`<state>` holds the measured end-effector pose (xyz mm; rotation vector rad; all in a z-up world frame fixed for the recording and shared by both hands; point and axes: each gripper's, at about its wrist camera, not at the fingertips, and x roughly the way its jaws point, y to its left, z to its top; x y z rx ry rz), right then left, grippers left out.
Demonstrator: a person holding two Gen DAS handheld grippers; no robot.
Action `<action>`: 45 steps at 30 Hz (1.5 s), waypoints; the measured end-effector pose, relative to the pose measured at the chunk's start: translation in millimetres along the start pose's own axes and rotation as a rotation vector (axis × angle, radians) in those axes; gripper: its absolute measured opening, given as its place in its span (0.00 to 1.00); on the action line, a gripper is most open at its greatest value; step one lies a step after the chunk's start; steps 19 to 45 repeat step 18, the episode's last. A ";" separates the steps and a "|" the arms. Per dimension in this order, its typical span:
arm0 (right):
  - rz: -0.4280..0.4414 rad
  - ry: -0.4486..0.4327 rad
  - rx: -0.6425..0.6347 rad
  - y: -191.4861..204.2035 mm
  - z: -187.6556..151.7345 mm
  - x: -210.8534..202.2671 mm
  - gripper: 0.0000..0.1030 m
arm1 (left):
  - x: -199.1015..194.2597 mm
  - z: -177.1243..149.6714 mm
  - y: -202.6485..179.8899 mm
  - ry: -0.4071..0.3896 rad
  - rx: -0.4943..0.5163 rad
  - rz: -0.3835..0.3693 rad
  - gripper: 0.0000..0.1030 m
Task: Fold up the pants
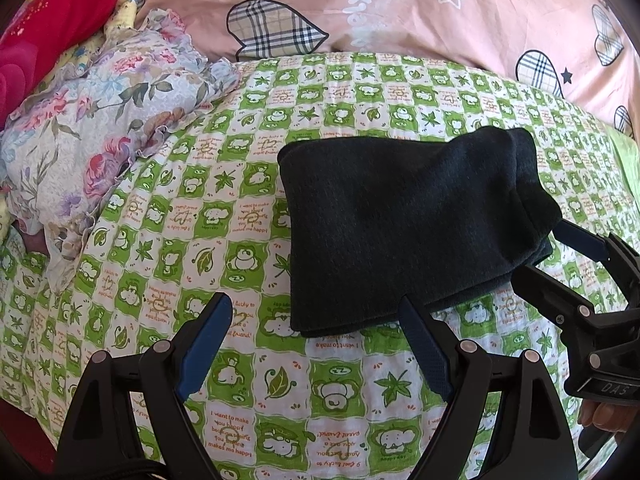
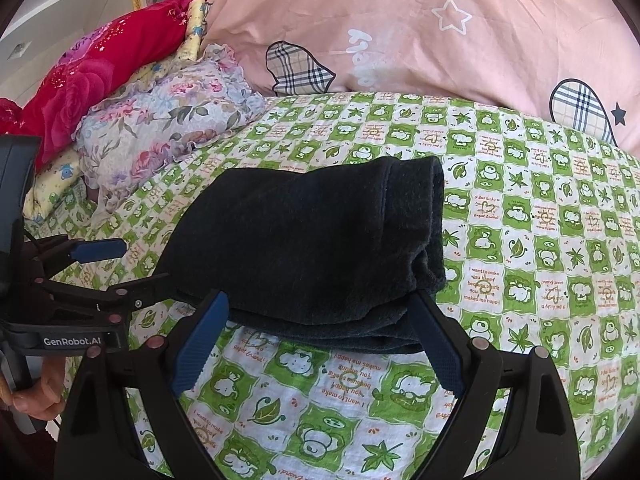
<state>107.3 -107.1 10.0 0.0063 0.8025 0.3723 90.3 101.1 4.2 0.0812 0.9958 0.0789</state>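
Observation:
The dark pants [image 1: 408, 224] lie folded in a compact rectangle on the green and white checked sheet [image 1: 200, 240]; they also show in the right wrist view [image 2: 312, 248]. My left gripper [image 1: 316, 320] is open and empty, just short of the pants' near edge, its right fingertip touching that edge. My right gripper [image 2: 320, 312] is open, its fingertips at the near edge of the folded pants, holding nothing. Each gripper shows in the other's view, the right one [image 1: 560, 252] at the pants' right side, the left one [image 2: 136, 268] at their left side.
A floral pillow [image 1: 100, 128] lies at the left. A red blanket [image 2: 88, 80] is behind it. A pink quilt [image 1: 440, 8] with plaid hearts runs along the back. The checked sheet [image 2: 540, 240] spreads around the pants.

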 end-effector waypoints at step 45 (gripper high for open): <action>-0.018 -0.013 0.030 -5.8 3.9 -5.9 0.89 | -2.9 6.6 -1.8 -0.005 0.000 -0.001 0.83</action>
